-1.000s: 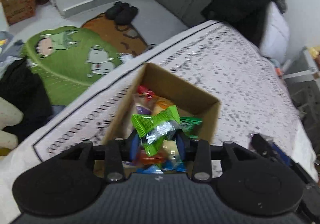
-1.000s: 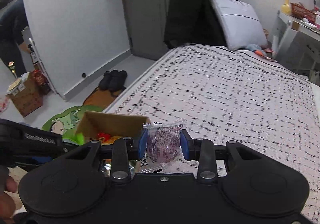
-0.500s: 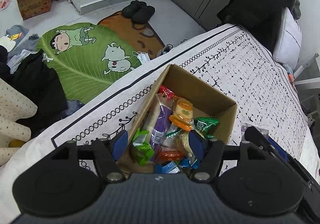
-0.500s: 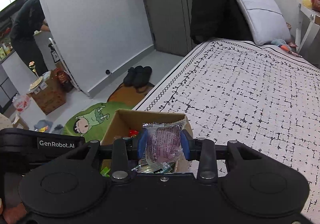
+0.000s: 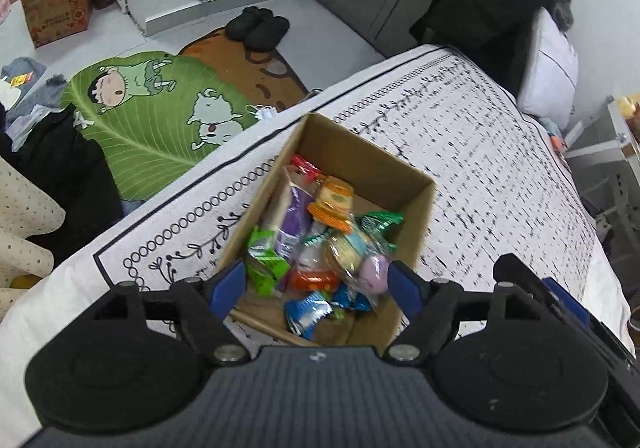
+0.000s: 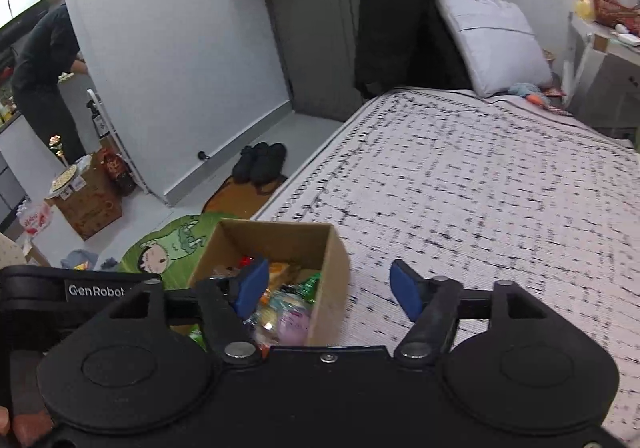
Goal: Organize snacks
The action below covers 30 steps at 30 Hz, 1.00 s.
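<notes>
While both tools hang above the near corner of the bed (image 6: 480, 183), the left hand-held gripper (image 5: 316, 284) has its blue-padded fingers (image 5: 228, 284) spread wide with nothing between them, and the right hand-held gripper (image 6: 326, 288) is likewise spread wide and empty. Directly under the left tool sits an open cardboard box (image 5: 420, 183), resting on the patterned bedspread close to the bed's edge. Inside the box lies a loose pile of wrapped snacks: a blue packet (image 5: 306, 314) nearest the tool, a green packet (image 5: 264, 260) at the left side, a clear wrapper holding a pale purple piece (image 5: 374, 268) at the right side, an orange-topped packet (image 5: 334, 201) in the middle, and a red packet (image 5: 304, 165) toward the far wall. In the right wrist view the box (image 6: 332, 260) lies below and left of the tool, with its left finger over the box opening and its right finger over bare bedspread. Beyond the bed edge, a green cartoon floor mat (image 5: 160, 111) lies on the floor, and a pair of black shoes (image 5: 258, 25) stands farther off. At the head of the bed a pale pillow (image 6: 492, 43) leans upright beside dark clothing (image 6: 392, 23).
</notes>
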Each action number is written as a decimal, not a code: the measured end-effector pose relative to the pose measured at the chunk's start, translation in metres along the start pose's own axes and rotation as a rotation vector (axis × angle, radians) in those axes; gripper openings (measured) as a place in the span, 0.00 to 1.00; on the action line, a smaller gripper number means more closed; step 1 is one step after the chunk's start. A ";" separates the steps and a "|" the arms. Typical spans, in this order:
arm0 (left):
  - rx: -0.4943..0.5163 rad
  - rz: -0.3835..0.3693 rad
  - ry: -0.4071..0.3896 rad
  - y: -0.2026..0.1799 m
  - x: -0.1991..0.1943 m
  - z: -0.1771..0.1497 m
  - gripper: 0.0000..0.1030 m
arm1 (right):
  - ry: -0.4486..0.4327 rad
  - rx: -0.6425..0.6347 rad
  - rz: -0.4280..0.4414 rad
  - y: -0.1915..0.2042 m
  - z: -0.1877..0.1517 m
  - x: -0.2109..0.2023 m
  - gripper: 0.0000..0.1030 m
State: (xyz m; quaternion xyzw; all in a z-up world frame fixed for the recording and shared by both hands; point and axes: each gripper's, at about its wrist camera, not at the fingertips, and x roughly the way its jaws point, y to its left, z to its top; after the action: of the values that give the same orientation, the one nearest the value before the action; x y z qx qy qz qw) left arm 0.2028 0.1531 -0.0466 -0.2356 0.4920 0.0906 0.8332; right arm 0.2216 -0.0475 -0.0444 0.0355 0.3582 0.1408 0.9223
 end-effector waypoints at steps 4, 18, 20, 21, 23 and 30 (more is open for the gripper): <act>0.031 -0.026 -0.005 -0.008 -0.006 -0.012 0.79 | -0.018 -0.005 -0.034 -0.010 -0.010 -0.017 0.76; 0.129 -0.041 -0.087 -0.011 -0.048 -0.054 0.90 | -0.089 -0.009 -0.121 -0.040 -0.037 -0.079 1.00; 0.144 -0.048 -0.097 -0.012 -0.054 -0.060 0.93 | -0.103 -0.009 -0.131 -0.042 -0.040 -0.087 1.00; 0.152 -0.050 -0.104 -0.013 -0.056 -0.063 0.94 | -0.110 -0.008 -0.137 -0.044 -0.041 -0.091 1.00; 0.173 -0.058 -0.113 -0.016 -0.061 -0.070 0.97 | -0.123 -0.007 -0.153 -0.047 -0.045 -0.099 1.00; 0.262 -0.085 -0.150 -0.023 -0.076 -0.097 1.00 | -0.151 -0.007 -0.223 -0.061 -0.067 -0.122 1.00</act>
State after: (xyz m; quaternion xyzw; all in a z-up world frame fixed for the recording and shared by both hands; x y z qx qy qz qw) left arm 0.0979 0.0928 -0.0131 -0.1382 0.4257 0.0078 0.8942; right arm 0.1054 -0.1433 -0.0252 0.0028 0.2891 0.0355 0.9566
